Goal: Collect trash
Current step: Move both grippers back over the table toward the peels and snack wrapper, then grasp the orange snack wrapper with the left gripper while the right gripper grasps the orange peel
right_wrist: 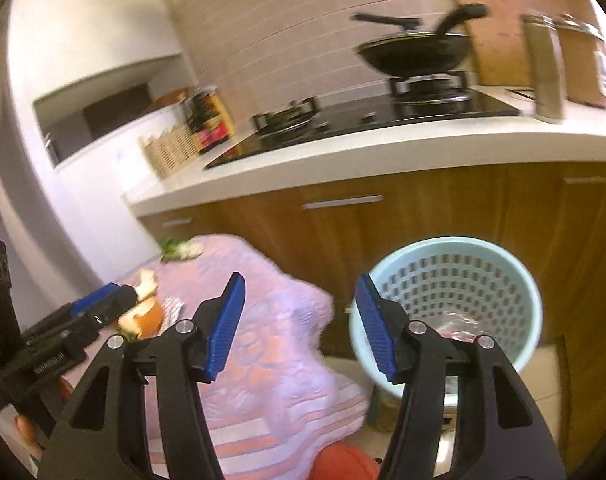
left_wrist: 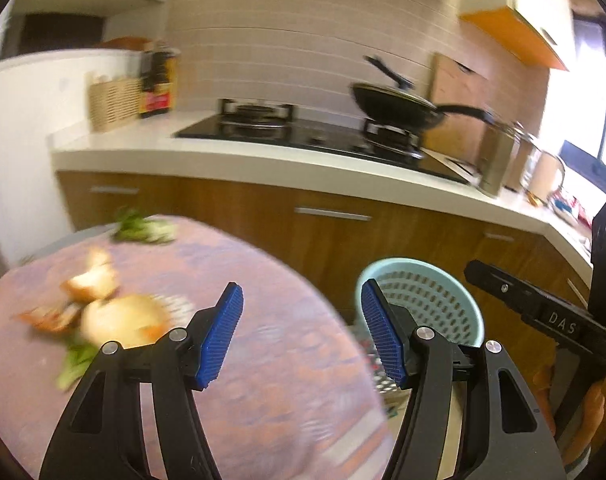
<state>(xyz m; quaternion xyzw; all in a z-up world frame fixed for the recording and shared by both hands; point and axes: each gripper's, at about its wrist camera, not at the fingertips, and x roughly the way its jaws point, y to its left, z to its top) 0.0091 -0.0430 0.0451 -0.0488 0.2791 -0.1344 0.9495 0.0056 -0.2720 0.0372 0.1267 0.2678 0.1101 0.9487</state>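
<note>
Orange peel pieces [left_wrist: 103, 308] and green vegetable scraps [left_wrist: 143, 230] lie on a round table [left_wrist: 263, 360] under a pink patterned cloth. A pale blue perforated basket [left_wrist: 427, 300] stands on the floor to the table's right; something red and clear lies inside the basket [right_wrist: 455, 280]. My left gripper [left_wrist: 301, 334] hovers open over the table's right edge, nothing between its blue pads. My right gripper [right_wrist: 299, 326] is open and empty, between the cloth [right_wrist: 263, 320] and the basket. The peel [right_wrist: 143, 312] sits beside the left gripper's fingers [right_wrist: 99, 300]. More scraps [right_wrist: 181, 250] lie at the far edge.
A white counter [left_wrist: 223, 156] with wooden cabinets runs behind, carrying a black hob, a lidded wok [left_wrist: 395, 106], a steel pot [left_wrist: 503, 160], bottles and a wicker basket [left_wrist: 111, 102]. An orange round object [right_wrist: 343, 462] sits on the floor below the table.
</note>
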